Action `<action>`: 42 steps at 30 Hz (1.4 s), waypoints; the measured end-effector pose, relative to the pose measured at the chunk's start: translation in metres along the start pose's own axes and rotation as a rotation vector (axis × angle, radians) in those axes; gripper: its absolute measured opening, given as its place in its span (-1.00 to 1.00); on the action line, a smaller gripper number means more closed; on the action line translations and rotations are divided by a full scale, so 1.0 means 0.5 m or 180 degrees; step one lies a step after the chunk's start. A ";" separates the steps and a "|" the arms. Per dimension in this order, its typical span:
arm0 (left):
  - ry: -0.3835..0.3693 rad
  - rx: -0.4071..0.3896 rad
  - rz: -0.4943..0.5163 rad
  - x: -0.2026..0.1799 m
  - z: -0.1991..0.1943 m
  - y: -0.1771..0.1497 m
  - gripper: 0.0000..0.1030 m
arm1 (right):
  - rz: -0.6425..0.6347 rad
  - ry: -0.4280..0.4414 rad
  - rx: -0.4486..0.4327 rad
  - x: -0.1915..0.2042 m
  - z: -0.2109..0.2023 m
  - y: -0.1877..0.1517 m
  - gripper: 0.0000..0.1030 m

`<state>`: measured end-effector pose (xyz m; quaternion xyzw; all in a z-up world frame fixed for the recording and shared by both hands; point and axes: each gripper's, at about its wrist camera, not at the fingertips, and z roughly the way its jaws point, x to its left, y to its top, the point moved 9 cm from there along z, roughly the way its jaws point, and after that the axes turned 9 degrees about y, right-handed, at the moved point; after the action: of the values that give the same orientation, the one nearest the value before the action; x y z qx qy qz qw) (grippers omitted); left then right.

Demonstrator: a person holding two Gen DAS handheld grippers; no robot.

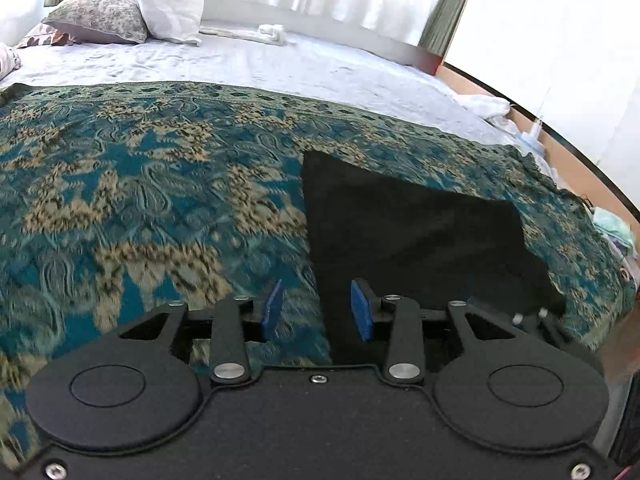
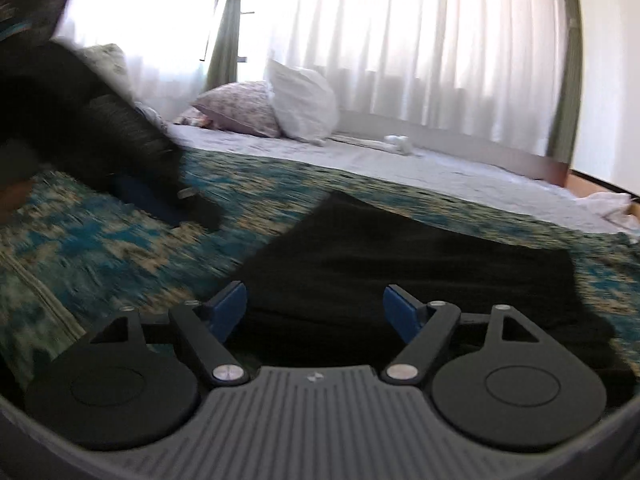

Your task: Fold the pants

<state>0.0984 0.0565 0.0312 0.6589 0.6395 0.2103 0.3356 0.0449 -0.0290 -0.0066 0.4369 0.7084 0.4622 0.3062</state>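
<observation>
I'm hovering both tools, left (image 1: 316,310) and right (image 2: 314,312), open and empty, probably releasing the folded pants (image 2: 400,264) onto the bedspread (image 1: 140,184).

Bedroom, daylit. Bed (image 1: 280,64) with pale lilac sheet, near half covered by teal-and-tan patterned bedspread (image 1: 140,184). At the head: floral pillow (image 1: 100,16) beside white pillow (image 1: 172,0), touching. Small white bundle (image 1: 274,34) lying near the far edge. Sheer white curtains (image 2: 420,40) across a bright window, flanked by olive-green drapes (image 2: 226,32). Plain white wall (image 1: 560,40) at right; wooden bed frame (image 1: 560,148) edge below.
</observation>
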 end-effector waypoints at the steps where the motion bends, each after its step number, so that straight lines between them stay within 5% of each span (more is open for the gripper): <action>1: -0.0041 0.0061 0.0013 -0.001 0.012 0.008 -0.30 | 0.0015 0.0028 0.0006 0.011 0.012 0.005 0.50; 2: -0.0095 0.0141 0.0017 -0.005 0.026 0.014 -0.29 | 0.0028 0.0049 0.0029 0.018 0.023 0.003 0.34; 4: -0.0192 0.0347 0.0014 -0.014 0.063 0.017 -0.26 | 0.0143 0.0140 0.0215 0.032 0.051 -0.014 -0.55; 5: -0.0233 0.0455 0.0020 -0.020 0.086 0.016 -0.23 | 0.0251 0.0202 0.0269 0.037 0.057 -0.026 -0.56; 7: -0.0299 0.0655 0.0058 -0.034 0.132 0.011 0.03 | 0.0329 0.0181 0.0217 0.036 0.057 -0.035 -0.56; 9: -0.0309 0.0690 0.0090 -0.049 0.175 0.009 0.09 | 0.0303 0.0176 0.0225 0.038 0.055 -0.035 -0.56; 11: -0.0272 0.0498 0.0141 -0.057 0.201 0.028 -0.02 | 0.0312 0.0187 0.0231 0.036 0.056 -0.038 -0.56; 13: -0.0108 0.0463 0.0109 -0.055 0.240 0.052 -0.51 | 0.0276 0.0182 0.0228 0.038 0.057 -0.039 -0.56; 15: -0.0060 0.0442 -0.0012 -0.049 0.272 0.075 -0.63 | 0.0197 0.0158 0.0220 0.042 0.058 -0.042 -0.56; 32: 0.0126 0.0386 -0.0322 -0.047 0.423 0.208 -0.56 | 0.0299 0.0202 0.0152 0.033 0.062 -0.050 -0.57; 35: 0.0360 0.0295 -0.0212 -0.057 0.418 0.224 -0.42 | 0.0380 0.0256 0.0101 0.029 0.059 -0.048 -0.56; 37: 0.0559 0.0106 -0.0025 -0.068 0.389 0.238 0.03 | 0.0670 0.0356 -0.0050 0.012 0.035 -0.037 -0.26; 39: 0.0487 -0.0065 0.0190 -0.092 0.347 0.242 0.32 | 0.0913 0.0353 -0.0275 -0.015 -0.003 -0.028 -0.11; 42: 0.0441 -0.0281 0.0413 -0.123 0.278 0.228 0.43 | 0.0900 0.0049 -0.0355 -0.064 -0.044 -0.027 -0.02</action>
<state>0.2708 -0.0231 0.0261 0.6674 0.6072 0.3047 0.3050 0.0356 -0.0687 -0.0097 0.5110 0.6154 0.5427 0.2563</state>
